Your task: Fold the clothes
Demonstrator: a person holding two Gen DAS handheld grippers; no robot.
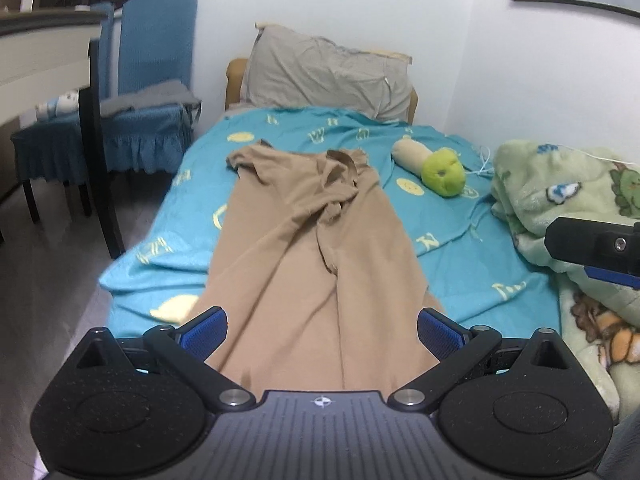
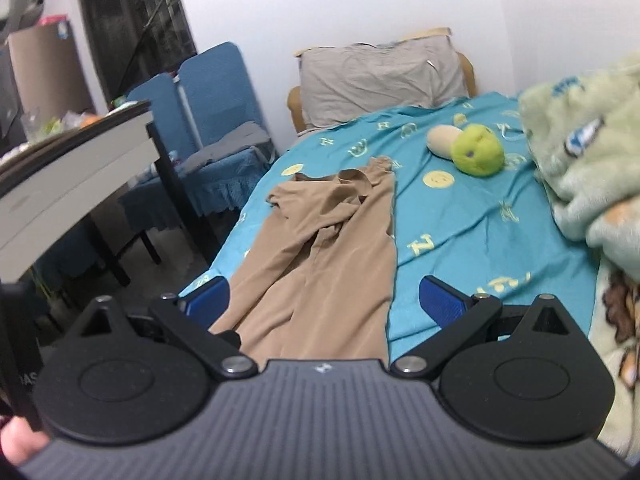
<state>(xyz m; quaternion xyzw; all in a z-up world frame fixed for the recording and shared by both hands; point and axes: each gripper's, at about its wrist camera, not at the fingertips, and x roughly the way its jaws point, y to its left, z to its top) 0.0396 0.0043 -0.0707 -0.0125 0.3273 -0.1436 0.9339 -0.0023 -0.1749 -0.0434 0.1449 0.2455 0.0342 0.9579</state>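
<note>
my left gripper (image 1: 322, 330) and right gripper (image 2: 324, 300) both stand wide apart, holding nothing. the tan trousers (image 1: 304, 240) lie ahead of my fingers, long axis running away toward the pillow (image 1: 328, 72); the left is nearer, centred over the legs.

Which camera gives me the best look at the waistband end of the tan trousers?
Left wrist: the tan trousers sit centred and sharp, their crumpled waistband facing the pillow. The right wrist view shows them off-centre left, slightly blurred.
</note>
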